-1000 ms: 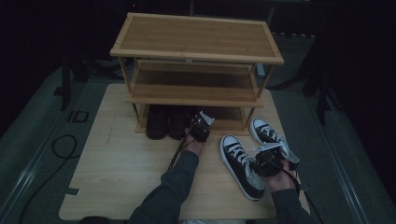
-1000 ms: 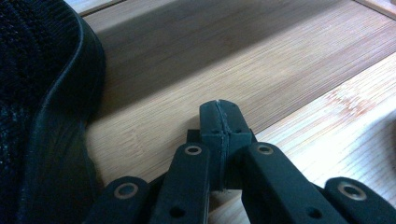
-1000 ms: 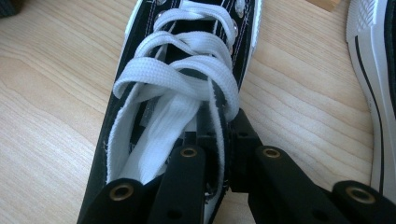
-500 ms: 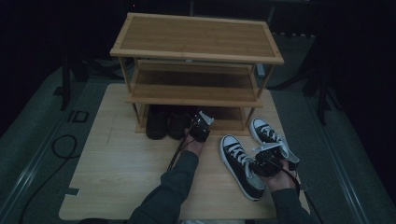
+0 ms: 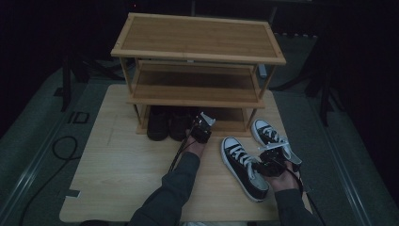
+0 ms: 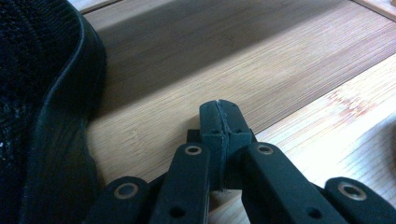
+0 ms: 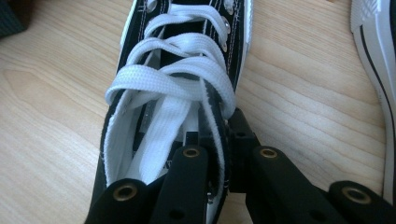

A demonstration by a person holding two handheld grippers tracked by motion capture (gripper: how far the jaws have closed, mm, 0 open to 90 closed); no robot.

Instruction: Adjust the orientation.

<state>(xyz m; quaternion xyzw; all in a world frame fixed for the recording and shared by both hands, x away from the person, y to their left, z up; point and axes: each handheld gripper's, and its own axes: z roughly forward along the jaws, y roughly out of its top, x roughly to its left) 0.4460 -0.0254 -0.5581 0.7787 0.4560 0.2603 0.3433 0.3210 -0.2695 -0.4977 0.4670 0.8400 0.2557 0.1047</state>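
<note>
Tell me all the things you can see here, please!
Shoe rack: one, light wood, three shelves, at the table's far side.
Table: one, pale wood.
Dark shoes: two, black, on the rack's bottom shelf.
Sneakers: two, black with white laces; near one held at its collar, far one beside it.
Left gripper: black, jaws shut, empty, at the bottom shelf.
Right gripper: black, jaws clamping the near sneaker's side.

The black high-top sneaker (image 5: 244,167) with white laces, white toe cap and white lining lies upright on its sole on the wooden table, toe toward 11 o'clock. Its twin (image 5: 274,139) sits just beside it at 2 o'clock, also upright, toe pointing toward 11 o'clock.
</note>
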